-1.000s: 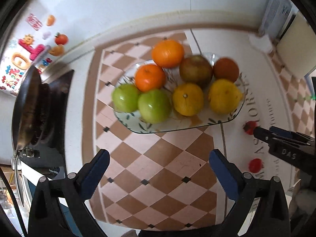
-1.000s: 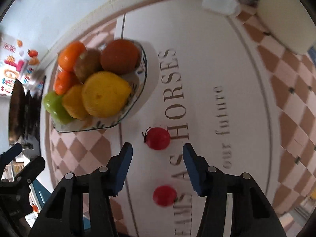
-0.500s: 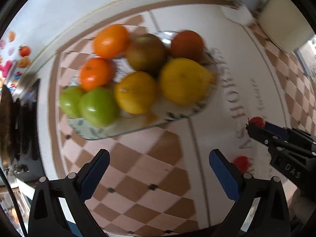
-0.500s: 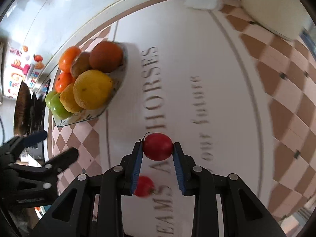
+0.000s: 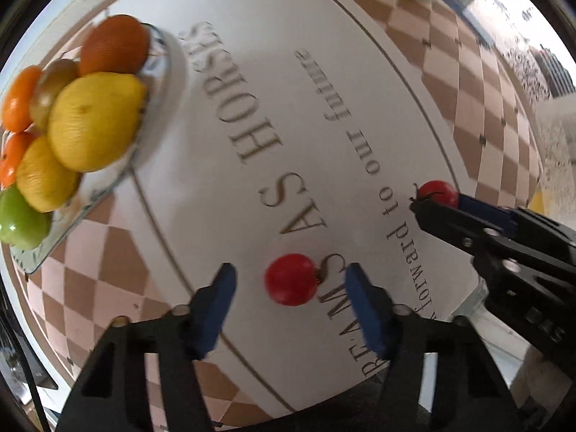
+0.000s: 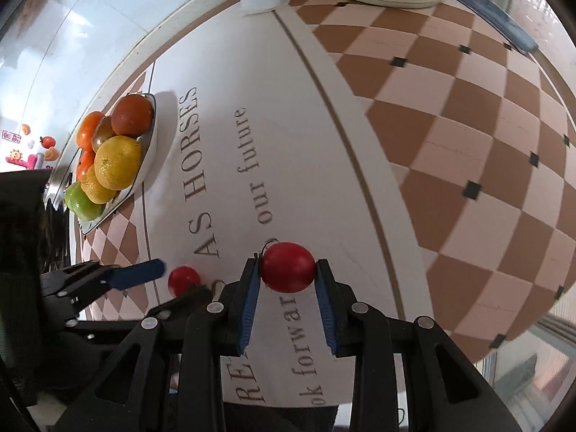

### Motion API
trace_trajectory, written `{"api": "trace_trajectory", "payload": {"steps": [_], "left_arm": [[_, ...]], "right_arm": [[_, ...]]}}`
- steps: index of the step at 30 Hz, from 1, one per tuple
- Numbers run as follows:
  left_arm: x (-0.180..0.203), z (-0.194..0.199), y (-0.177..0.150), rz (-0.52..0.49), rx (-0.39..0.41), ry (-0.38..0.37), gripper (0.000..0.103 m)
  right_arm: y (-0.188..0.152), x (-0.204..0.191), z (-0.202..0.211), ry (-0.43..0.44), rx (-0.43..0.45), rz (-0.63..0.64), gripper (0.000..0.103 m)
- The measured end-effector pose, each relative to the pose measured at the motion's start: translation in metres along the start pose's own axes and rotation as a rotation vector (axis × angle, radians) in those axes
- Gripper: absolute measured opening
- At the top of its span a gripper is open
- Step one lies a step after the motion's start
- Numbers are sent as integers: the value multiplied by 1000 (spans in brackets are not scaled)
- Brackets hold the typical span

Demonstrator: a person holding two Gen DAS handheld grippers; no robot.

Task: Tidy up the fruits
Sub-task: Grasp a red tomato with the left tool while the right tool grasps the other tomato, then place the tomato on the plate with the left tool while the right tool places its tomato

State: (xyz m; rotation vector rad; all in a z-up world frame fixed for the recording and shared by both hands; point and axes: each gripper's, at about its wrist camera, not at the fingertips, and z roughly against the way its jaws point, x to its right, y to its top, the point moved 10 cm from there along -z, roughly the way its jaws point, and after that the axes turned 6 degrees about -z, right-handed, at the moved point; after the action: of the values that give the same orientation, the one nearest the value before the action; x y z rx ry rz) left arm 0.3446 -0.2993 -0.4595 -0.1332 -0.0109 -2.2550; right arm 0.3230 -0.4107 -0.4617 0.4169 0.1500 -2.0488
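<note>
Bench (image 6: 468, 136) carrying a checkered cloth with a white lettered centre. Glass plate (image 5: 158, 82) sitting at 10 o'clock in the left wrist view, piled with fruit: yellow citrus (image 5: 95, 120) on top, oranges and a green apple (image 5: 19, 219) around it. In the right wrist view the same plate (image 6: 149, 151) is lying at 9 o'clock, well apart from both grippers.

Right gripper (image 6: 286, 270) gripping a red tomato (image 6: 287, 267) tight, jaws closed on it from both sides, tomato sitting at the tips near frame centre. In the left wrist view that tomato (image 5: 437, 192) is showing at 3 o'clock at the tip of the right gripper (image 5: 432, 203).

Left gripper (image 5: 289, 286) pointing down at the lettered cloth, jaws closing around a second tomato (image 5: 291, 280), which is lying on the cloth between the blue pads (image 5: 363, 309), gaps showing on both sides, not pressed. In the right wrist view this second tomato (image 6: 184, 279) is at 8 o'clock, just beside the held one.
</note>
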Motion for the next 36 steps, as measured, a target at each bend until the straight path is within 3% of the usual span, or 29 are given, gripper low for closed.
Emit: {"api": "trace_trajectory", "payload": {"steps": [4,8,13,17,22,26,30,36], "left_arm": [[6,-6,4,-24,6,23,31],[9,-5,5,-22,17,17,30],[-7,18,0,53,65,-13,30],[-49,61,-4,191,135,-54,30],[-134,114,-26,408,231,-58,30],[-201,121,-46,570,257,-52,30],[-253,113,-61,706,252,-103,30],[-283,83,-61,808,195,-208,30]], "right_arm": [[-1,2,9,-1,17,-5,34],[2,-5,18,7,37,1,34],[7,-28,35,29,63,53,34],[9,-70,39,80,66,130,34],[5,-149,23,164,35,257,34],[0,-213,-6,220,-11,335,34],[-3,-259,-40,234,-61,377,34],[-4,-285,-77,200,-113,400,34]]}}
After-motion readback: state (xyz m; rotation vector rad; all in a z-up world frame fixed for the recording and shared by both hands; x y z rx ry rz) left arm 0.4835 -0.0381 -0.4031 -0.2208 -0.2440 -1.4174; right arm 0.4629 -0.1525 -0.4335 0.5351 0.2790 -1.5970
